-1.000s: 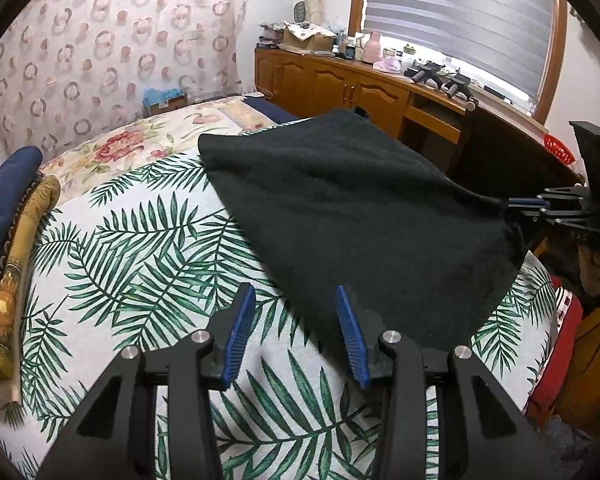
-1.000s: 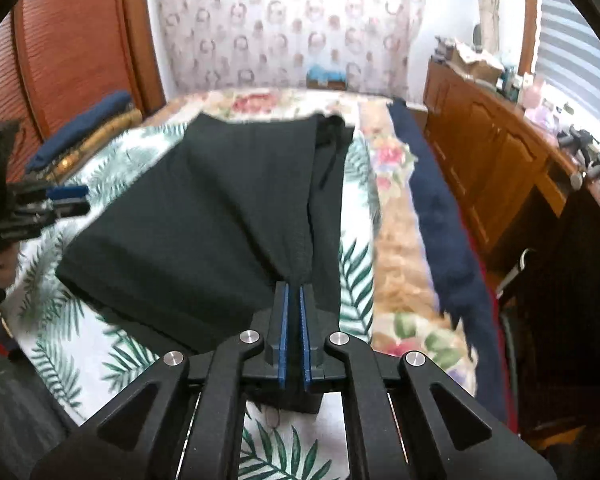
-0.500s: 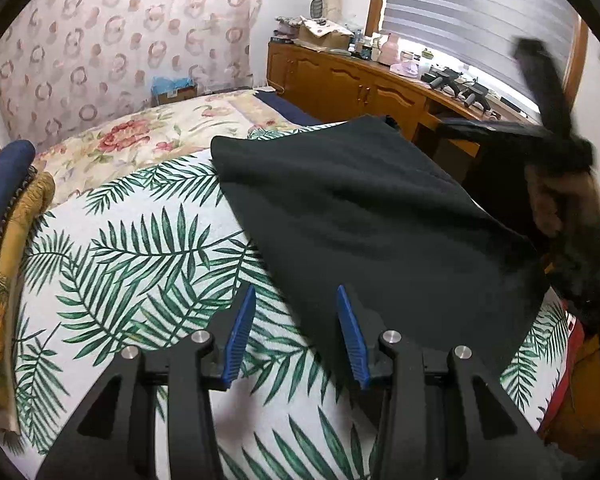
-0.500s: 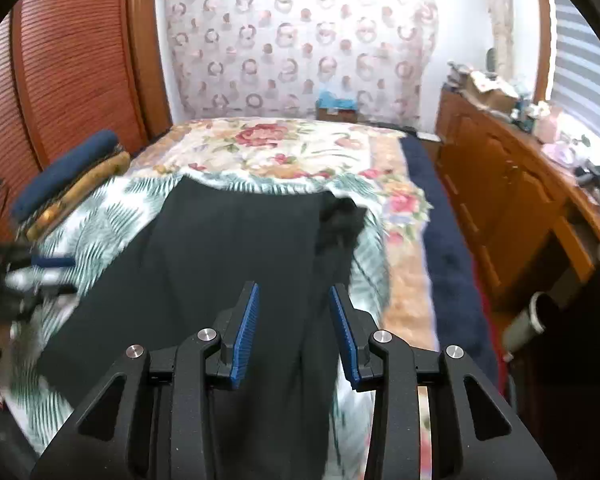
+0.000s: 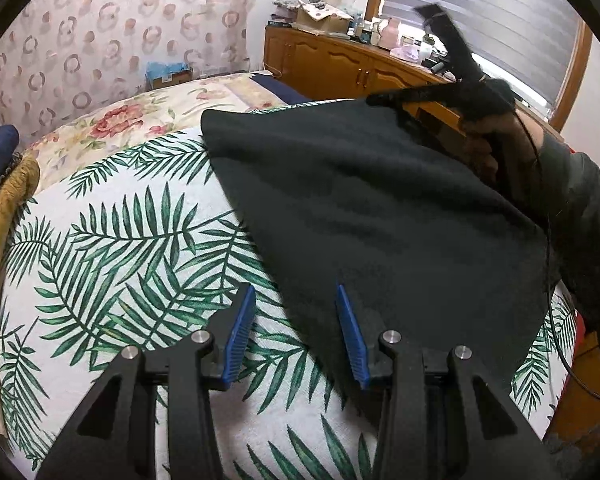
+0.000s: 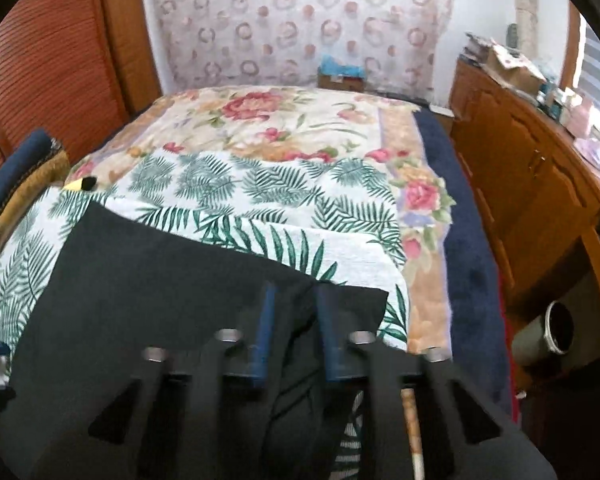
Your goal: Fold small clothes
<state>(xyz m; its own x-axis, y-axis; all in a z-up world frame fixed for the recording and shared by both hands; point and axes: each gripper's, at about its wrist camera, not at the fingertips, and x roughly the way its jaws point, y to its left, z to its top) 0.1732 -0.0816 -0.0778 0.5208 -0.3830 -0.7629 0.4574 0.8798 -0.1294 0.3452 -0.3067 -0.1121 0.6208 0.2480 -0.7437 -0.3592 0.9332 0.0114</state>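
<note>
A dark green garment [image 5: 372, 216] lies spread flat on the palm-leaf sheet [image 5: 112, 248] on the bed. My left gripper [image 5: 296, 334] is open and empty, hovering over the garment's near left edge. In the left wrist view my right gripper [image 5: 384, 98] reaches over the garment's far right corner, blurred. In the right wrist view the garment [image 6: 148, 296] fills the lower left. My right gripper [image 6: 294, 336] is open and empty just above its far edge.
A floral blanket [image 6: 268, 120] covers the far half of the bed. Folded navy and gold fabrics [image 5: 0, 184] lie along the left side. A wooden dresser [image 6: 532, 184] with clutter stands to the right. A grey cup [image 6: 548, 332] sits low beside the bed.
My right gripper let go of the garment, opened, and moved forward over its far edge. The garment's bunched right part now lies flatter. My left gripper stayed open and shifted slightly.
</note>
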